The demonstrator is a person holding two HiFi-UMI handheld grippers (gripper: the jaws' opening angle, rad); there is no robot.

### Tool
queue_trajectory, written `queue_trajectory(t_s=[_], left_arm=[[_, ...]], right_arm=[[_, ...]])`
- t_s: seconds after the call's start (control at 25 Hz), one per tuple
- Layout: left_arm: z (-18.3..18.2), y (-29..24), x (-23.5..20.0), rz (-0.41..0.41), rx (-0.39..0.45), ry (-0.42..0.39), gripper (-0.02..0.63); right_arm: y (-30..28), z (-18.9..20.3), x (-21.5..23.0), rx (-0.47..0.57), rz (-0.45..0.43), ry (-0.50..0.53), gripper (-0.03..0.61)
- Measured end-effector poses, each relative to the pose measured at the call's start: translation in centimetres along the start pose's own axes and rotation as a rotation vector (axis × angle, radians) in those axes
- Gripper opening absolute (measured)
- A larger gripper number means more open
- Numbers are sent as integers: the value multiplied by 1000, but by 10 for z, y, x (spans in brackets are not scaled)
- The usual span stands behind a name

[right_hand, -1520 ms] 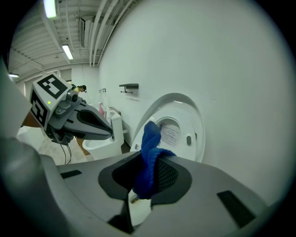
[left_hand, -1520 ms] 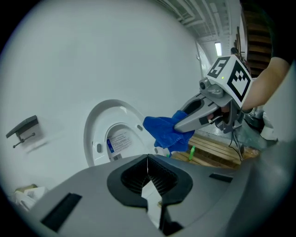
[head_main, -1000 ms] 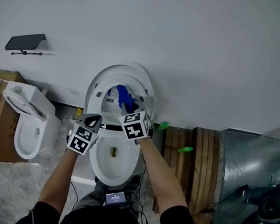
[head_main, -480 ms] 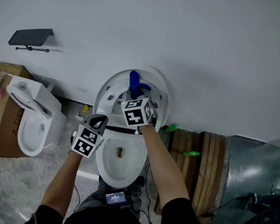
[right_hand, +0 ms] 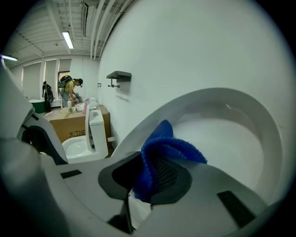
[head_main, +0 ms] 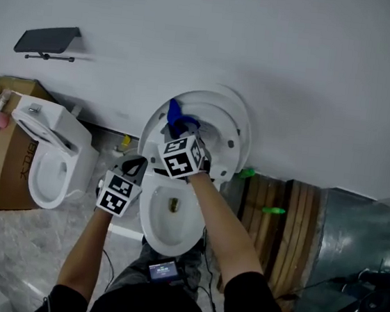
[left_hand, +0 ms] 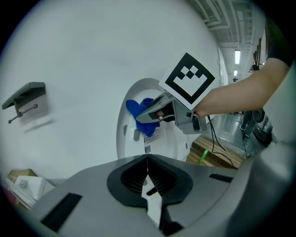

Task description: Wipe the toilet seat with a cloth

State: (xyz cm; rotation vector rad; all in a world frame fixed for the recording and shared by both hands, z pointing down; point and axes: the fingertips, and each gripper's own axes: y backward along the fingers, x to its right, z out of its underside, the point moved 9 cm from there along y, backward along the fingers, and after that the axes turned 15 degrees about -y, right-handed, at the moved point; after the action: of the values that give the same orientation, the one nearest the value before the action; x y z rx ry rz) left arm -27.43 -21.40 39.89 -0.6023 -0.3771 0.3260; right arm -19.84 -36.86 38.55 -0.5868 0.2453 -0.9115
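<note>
A white toilet [head_main: 173,223] stands against the wall with its seat [head_main: 230,138] raised upright. A blue cloth [head_main: 177,117] presses on the upper left of the raised seat, with my right gripper [head_main: 181,133] shut on it. In the right gripper view the cloth [right_hand: 163,150] bulges out between the jaws, in front of the raised seat [right_hand: 236,125]. My left gripper [head_main: 136,167] hovers by the bowl's left rim, shut and holding nothing. In the left gripper view its jaws [left_hand: 147,172] meet, with the cloth [left_hand: 140,112] and raised seat [left_hand: 134,134] ahead.
A second toilet [head_main: 48,163] and a cardboard box [head_main: 3,165] stand at the left. Wooden pallets [head_main: 278,221] and a metal duct [head_main: 354,236] lie at the right. A black shelf [head_main: 47,39] hangs on the wall. People [right_hand: 69,90] stand far off.
My right gripper has carried the blue cloth up the raised seat, then left along its upper part. The left gripper has stayed by the bowl's left rim.
</note>
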Motion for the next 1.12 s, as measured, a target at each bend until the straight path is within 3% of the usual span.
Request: queue_trajectory(t_s=[0.36, 0.48, 0.84, 1.12], left_arm=[[25, 3, -5, -3, -32, 28, 11], [32, 2, -2, 5, -43, 38, 11], [54, -4, 10, -2, -52, 60, 11], [83, -27, 30, 5, -66, 69, 11]], right_arm=[[-18, 28, -34, 2, -40, 1, 69], [-24, 45, -44, -42, -69, 41, 69], [-39, 63, -49, -33, -97, 43, 69], [-58, 107, -51, -87, -139, 69, 69]])
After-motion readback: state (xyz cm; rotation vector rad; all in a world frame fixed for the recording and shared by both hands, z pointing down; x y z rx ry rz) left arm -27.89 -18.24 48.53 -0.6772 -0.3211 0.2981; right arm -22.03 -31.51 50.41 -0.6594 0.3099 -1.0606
